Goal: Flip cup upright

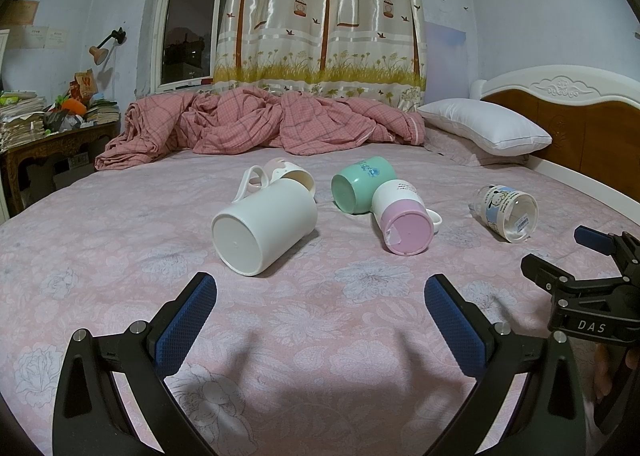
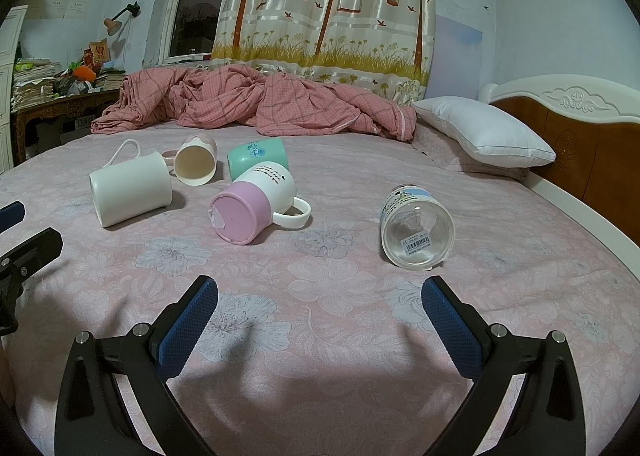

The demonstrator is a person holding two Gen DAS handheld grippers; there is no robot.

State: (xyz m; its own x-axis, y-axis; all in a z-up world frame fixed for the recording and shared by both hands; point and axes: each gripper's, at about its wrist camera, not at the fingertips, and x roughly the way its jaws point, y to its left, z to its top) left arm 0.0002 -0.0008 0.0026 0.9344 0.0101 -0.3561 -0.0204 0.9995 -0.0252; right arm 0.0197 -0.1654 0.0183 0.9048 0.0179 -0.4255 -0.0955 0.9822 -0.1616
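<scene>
Several cups lie on their sides on the pink floral bed sheet. A large white mug lies nearest on the left, bottom toward me. Behind it lies a small cream cup. A mint green cup and a pink-and-white mug lie in the middle. A clear glass cup with a cartoon print lies on the right. My left gripper is open and empty, short of the white mug. My right gripper is open and empty, short of the glass cup.
A crumpled pink checked quilt lies across the far side of the bed. A white pillow rests by the wooden headboard on the right. A cluttered desk stands at the far left.
</scene>
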